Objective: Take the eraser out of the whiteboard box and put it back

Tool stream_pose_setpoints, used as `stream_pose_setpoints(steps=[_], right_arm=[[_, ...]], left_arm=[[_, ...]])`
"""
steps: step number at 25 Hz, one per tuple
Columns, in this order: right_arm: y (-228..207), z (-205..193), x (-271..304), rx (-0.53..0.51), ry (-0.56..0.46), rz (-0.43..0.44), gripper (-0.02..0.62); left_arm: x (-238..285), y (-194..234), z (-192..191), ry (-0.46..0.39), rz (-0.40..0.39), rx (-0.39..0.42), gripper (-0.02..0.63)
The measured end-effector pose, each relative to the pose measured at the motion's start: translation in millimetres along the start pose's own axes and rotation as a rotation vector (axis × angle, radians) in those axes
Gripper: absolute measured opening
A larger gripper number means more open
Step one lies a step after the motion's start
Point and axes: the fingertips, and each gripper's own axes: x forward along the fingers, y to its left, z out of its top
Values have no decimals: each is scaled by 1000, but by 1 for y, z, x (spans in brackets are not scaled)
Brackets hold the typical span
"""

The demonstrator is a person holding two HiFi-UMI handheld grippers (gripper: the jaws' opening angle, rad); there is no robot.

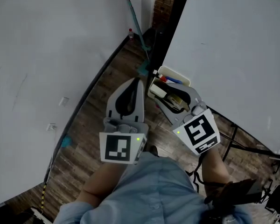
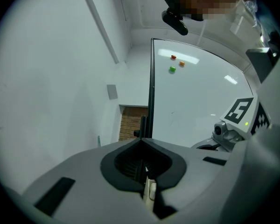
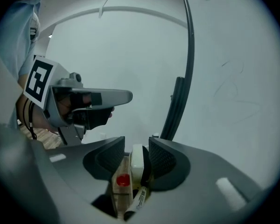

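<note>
The whiteboard box (image 1: 175,73) is a small white tray on the lower edge of the whiteboard (image 1: 233,45). It holds the eraser (image 3: 137,160), which is white with a dark side and stands on edge. Beside the eraser lie a red-capped marker (image 3: 122,181) and a black marker (image 3: 139,199). My right gripper (image 3: 136,146) reaches into the box with its jaws open on either side of the eraser, and I see no pad pressing on it. In the head view the right gripper (image 1: 159,96) sits over the box. My left gripper (image 1: 139,81) hangs just left of the box, shut and empty (image 2: 142,141).
A black whiteboard frame post (image 1: 165,27) runs between the board and a large white panel (image 1: 37,78) on the left. Wood floor (image 1: 88,134) lies below. Black stand legs and cables (image 1: 252,148) are at the lower right. Coloured magnets (image 2: 172,69) sit high on the board.
</note>
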Motion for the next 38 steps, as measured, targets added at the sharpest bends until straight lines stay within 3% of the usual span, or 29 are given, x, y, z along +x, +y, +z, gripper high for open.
stream_pose_setpoints(steps=[14, 20, 24, 31, 38], right_arm=[[-4, -44, 36, -66, 304, 45, 173], [-1, -51, 40, -59, 358, 49, 159], [-1, -50, 39, -54, 348, 73, 134], [-7, -33, 25, -15, 259, 37, 129], [-12, 9, -20, 31, 61, -22, 129]], left_arm=[[30, 19, -17, 38, -16, -38, 3], [40, 13, -20, 34, -29, -41, 3], [41, 10, -19, 40, -38, -35, 3], [32, 14, -9, 14, -5, -3, 3], [7, -4, 7, -10, 10, 23, 3]])
